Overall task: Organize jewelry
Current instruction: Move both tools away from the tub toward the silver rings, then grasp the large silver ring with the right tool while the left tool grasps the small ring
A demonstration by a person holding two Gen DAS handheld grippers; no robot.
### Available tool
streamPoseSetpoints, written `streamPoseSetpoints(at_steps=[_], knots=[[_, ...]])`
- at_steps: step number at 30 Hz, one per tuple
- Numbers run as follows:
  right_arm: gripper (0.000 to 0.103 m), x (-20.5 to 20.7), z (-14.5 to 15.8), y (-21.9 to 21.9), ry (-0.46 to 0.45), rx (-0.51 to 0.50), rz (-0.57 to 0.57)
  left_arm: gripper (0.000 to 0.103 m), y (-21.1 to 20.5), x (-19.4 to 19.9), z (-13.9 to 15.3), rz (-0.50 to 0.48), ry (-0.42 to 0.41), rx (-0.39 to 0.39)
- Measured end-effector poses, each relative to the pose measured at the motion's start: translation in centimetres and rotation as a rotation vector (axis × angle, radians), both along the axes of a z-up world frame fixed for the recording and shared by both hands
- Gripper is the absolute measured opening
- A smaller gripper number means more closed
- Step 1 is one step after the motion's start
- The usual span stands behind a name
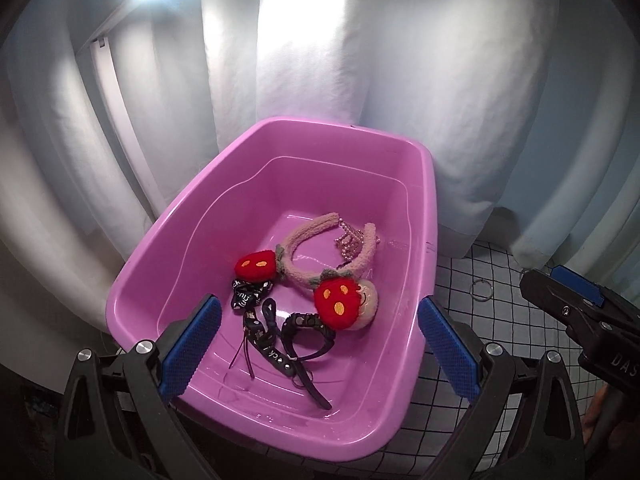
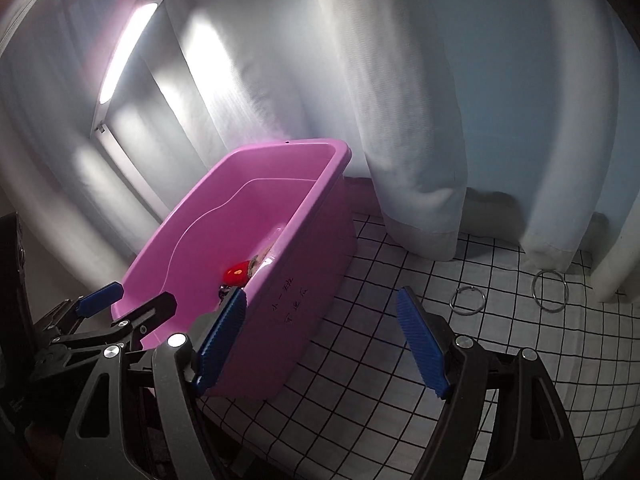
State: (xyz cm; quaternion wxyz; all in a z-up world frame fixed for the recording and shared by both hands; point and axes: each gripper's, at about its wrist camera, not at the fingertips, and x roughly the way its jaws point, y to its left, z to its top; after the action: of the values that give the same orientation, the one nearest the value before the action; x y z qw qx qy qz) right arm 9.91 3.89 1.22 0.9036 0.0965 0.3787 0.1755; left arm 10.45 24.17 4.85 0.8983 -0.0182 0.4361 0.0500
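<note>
Left wrist view: strawberry headband (image 1: 320,264) in pink tub (image 1: 192,240), beyond empty, spread-apart hand-held gripper (image 1: 320,354).

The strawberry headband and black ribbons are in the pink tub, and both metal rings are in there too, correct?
Not quite. The headband and ribbons lie in the tub, but both rings lie outside it on the checked cloth, as the right wrist view shows.

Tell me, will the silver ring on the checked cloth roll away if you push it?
Probably not: the nearer ring lies flat, so it would likely slide. The checked cloth should slow it. It looks thin and stiff, so it might be hard to pinch.
</note>
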Motion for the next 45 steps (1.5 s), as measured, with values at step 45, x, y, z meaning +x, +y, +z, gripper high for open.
streamPoseSetpoints(at_steps=[45], knots=[[0.074,0.9,-15.3,-24.4,0.147,-0.073,-0.247,0.097,-22.1,7.6,-16.7,-0.172,0.161,-0.009]])
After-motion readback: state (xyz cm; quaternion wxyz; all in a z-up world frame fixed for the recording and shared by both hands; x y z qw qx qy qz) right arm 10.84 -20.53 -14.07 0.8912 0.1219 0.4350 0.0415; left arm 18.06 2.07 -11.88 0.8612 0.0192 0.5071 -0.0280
